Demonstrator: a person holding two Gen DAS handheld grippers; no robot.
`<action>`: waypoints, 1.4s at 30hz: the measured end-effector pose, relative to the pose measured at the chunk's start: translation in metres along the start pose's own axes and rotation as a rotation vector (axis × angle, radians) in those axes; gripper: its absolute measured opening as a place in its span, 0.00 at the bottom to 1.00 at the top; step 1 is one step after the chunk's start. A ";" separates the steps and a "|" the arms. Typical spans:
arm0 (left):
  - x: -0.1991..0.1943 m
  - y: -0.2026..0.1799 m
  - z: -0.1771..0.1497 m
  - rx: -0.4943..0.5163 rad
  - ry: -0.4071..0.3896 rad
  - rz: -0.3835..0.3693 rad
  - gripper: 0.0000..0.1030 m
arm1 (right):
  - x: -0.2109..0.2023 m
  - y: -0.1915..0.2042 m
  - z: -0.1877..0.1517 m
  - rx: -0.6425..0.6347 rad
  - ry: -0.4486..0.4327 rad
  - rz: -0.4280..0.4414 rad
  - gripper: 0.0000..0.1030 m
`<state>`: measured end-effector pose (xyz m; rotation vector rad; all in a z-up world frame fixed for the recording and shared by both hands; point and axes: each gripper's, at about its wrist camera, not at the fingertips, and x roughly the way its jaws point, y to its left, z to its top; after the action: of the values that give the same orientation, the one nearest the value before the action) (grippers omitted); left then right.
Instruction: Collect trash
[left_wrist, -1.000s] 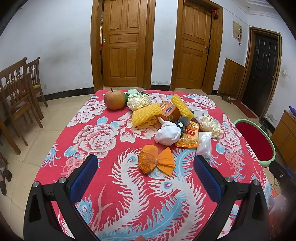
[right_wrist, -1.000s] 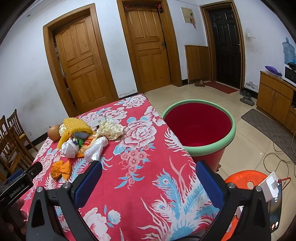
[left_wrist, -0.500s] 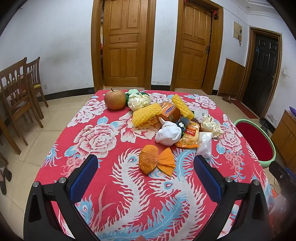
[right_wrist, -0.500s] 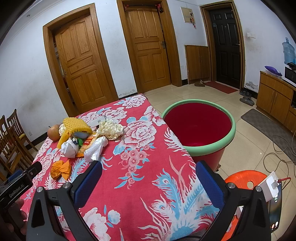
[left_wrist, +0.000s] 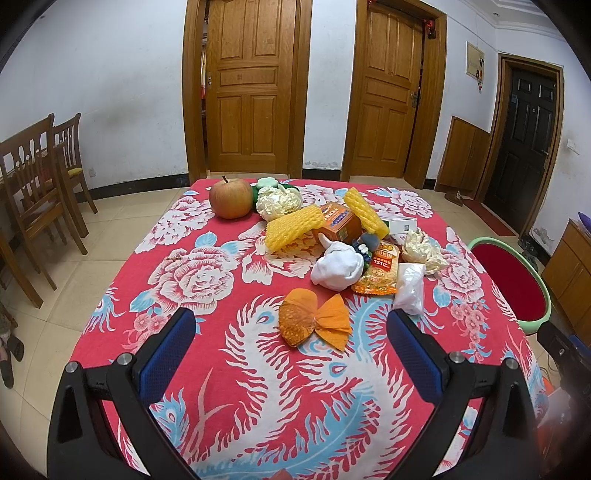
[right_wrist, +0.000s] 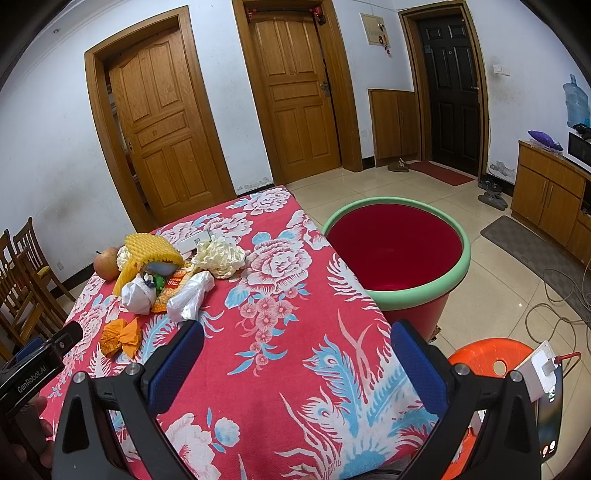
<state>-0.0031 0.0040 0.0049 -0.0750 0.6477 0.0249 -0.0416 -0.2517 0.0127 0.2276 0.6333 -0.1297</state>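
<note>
A big table has a red flowery cloth on it. A red bin with a green rim stands on the floor just beside it. The trash sits in a heap on the far half of the table, and an orange wrapper lies nearest. The left gripper and right gripper are both spread wide with nothing in them.
</note>
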 end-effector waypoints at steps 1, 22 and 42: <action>0.000 -0.001 0.000 0.000 0.000 -0.001 0.98 | 0.000 0.000 0.000 0.000 0.000 0.000 1.00; 0.017 0.002 0.007 0.028 0.023 0.023 0.98 | 0.009 -0.008 -0.004 0.030 0.026 -0.008 1.00; 0.083 0.001 0.001 0.071 0.215 -0.064 0.80 | 0.035 0.003 0.019 -0.010 0.099 0.017 1.00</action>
<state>0.0639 0.0056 -0.0442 -0.0301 0.8605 -0.0686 -0.0023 -0.2556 0.0066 0.2305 0.7300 -0.0992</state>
